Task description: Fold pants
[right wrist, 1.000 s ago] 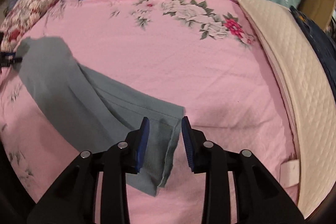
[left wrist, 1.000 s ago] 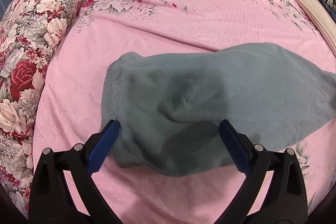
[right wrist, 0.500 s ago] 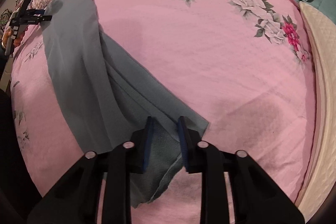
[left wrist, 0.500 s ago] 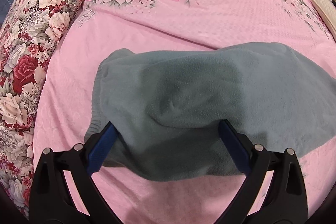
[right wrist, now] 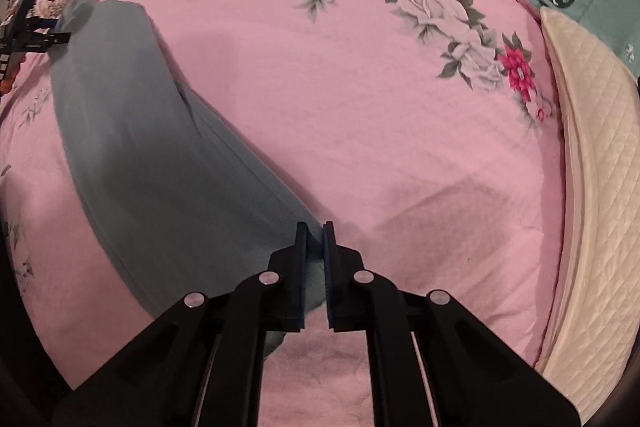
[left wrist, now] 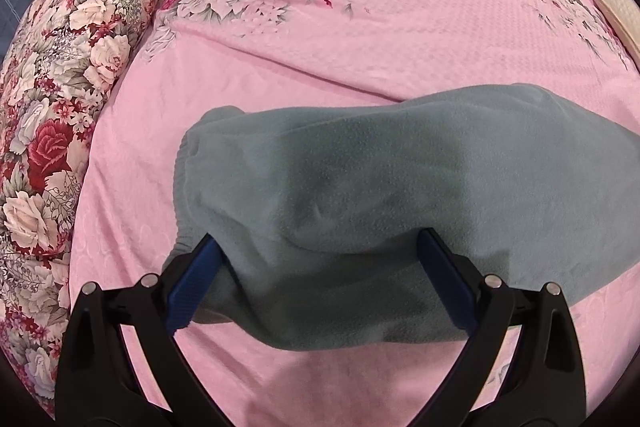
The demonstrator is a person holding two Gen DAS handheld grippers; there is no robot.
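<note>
grey-green pants spread on pink bed, right tool now clamped on the leg hem, was wide a second ago, left tool still spread wide over waistband, gripping nothing

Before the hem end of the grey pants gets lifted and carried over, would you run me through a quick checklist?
1. Right gripper shut on the pants hem: ok.
2. Both leg layers caught: cannot tell.
3. Left gripper gripping the waist end: not ok, jaws wide open, fabric slack between them.
4. Pink bedsheet beyond the pants free for the fold: ok.
5. Pants flat: not ok, bunched at the waist.
</note>
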